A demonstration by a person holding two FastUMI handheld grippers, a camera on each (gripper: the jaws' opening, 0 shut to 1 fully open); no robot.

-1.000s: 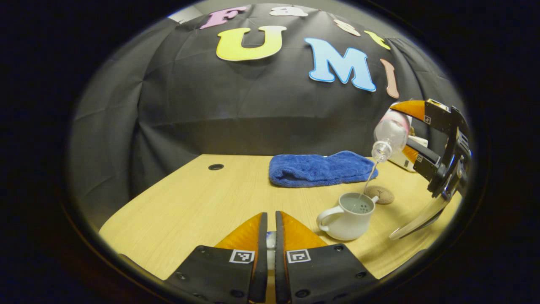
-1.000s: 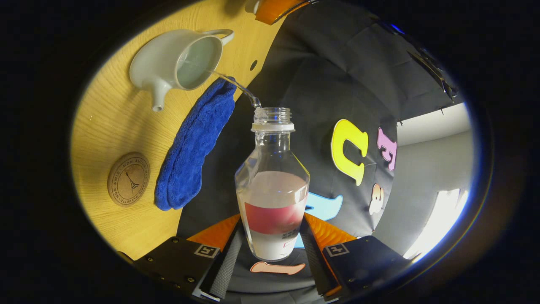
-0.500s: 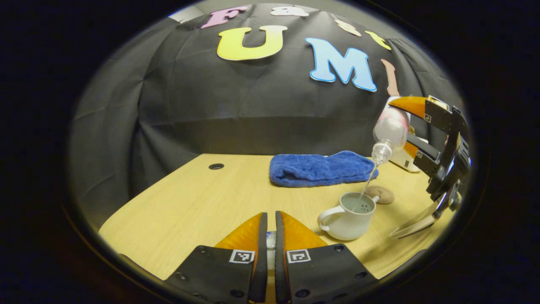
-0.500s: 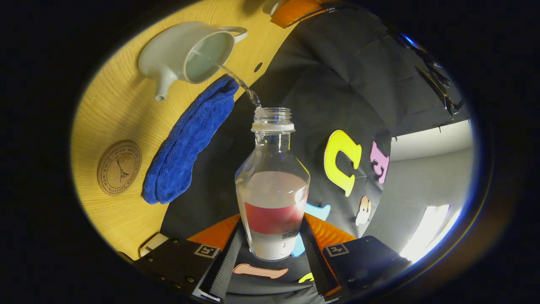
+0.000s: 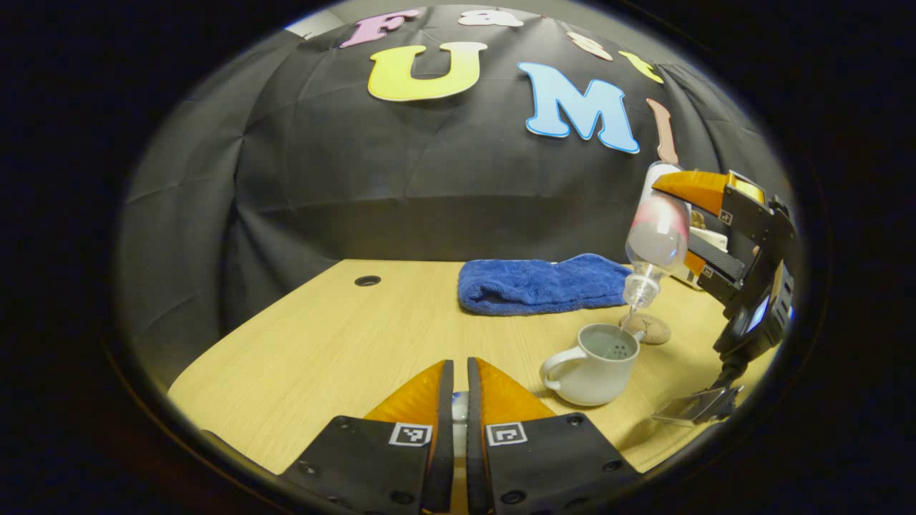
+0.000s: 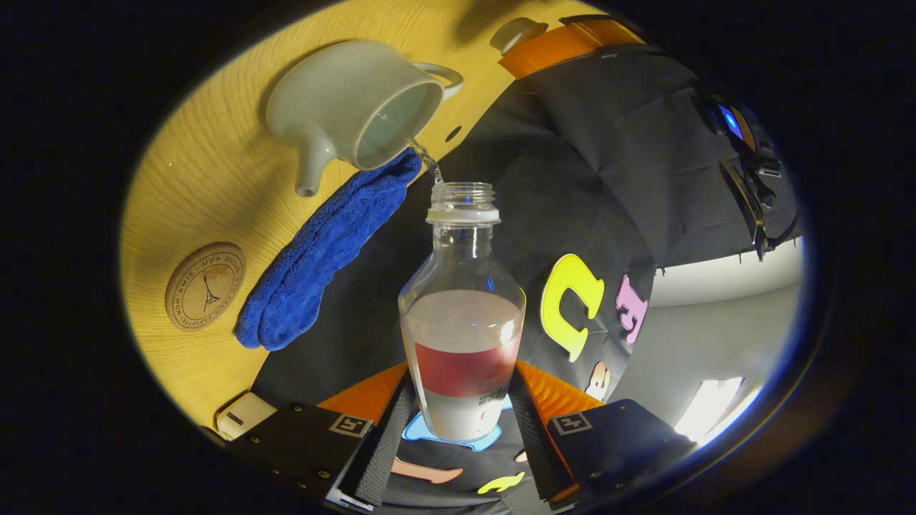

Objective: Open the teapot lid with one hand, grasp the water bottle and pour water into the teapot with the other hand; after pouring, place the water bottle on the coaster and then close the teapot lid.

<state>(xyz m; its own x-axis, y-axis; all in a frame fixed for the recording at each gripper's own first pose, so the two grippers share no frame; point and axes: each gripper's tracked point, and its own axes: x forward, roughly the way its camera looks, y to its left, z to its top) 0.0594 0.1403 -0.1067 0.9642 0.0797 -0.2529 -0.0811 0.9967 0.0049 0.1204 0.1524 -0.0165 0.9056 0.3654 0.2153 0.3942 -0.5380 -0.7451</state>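
Here the right claw point(image 6: 461, 411) clamps the water bottle point(image 6: 461, 336), tipped over the teapot point(image 6: 351, 100).

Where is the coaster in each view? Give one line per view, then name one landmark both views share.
Left gripper view: the coaster lies at right of centre on the table, just behind the teapot, below the tilted bottle.
Right gripper view: the coaster sits at the far left, beside one end of the blue towel.
Shared landmark: the blue towel, next to the coaster in both.
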